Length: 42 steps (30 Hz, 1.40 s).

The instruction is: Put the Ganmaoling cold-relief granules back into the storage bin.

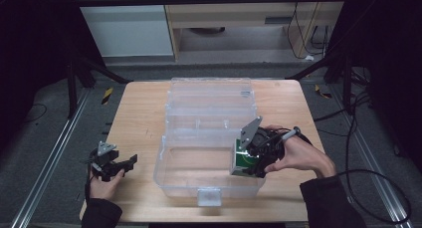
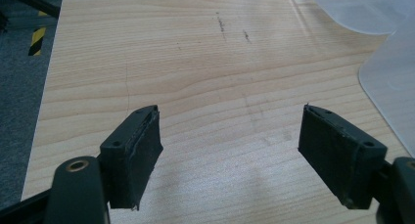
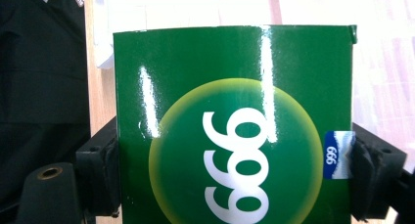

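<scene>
The high view is looking forward and down from above the person's side of the table [image 1: 139,113], taking in the whole top, the clear plastic box [image 1: 209,138] at its middle and the floor beyond the far edge. The left gripper view is riding low by the near left corner, facing across the bare wood [image 2: 195,77] toward the far edge, and it is sharing the box's left side [image 2: 391,72] with the high view. The right gripper view is sitting very near the green carton [image 3: 235,121], which the high view is showing over the box's right end [image 1: 244,161].
</scene>
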Motion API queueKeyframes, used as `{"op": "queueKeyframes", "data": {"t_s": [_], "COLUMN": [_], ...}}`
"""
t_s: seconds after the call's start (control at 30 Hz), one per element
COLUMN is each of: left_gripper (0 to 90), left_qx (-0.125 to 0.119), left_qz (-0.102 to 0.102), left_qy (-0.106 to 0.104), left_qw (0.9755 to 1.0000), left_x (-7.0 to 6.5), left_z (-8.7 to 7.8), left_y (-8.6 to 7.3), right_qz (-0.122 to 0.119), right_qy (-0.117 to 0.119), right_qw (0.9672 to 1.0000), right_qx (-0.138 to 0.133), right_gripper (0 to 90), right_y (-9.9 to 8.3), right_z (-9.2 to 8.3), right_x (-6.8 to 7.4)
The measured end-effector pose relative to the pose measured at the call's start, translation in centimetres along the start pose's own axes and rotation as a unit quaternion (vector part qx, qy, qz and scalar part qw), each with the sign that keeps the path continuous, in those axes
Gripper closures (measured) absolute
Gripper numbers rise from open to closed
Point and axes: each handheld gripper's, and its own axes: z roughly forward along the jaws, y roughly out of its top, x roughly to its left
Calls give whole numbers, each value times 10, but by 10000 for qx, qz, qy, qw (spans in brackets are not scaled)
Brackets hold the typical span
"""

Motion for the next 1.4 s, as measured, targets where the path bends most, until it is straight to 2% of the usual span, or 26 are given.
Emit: {"op": "queueKeyframes", "data": {"t_s": [1.0, 1.4], "left_gripper": [229, 229], "left_qx": [7, 2], "left_qz": [-11, 3], "left_qy": [-6, 1], "left_qw": [10000, 10000], "left_x": [1, 2], "left_z": [0, 0], "left_y": [0, 0], "right_qz": [-323, -335], "right_qy": [130, 170], "right_qw": [9979, 9969], "right_qx": [543, 694], "right_gripper": [161, 160], "right_y": [2, 2], "right_z": [49, 60], "right_x": [1, 0]}}
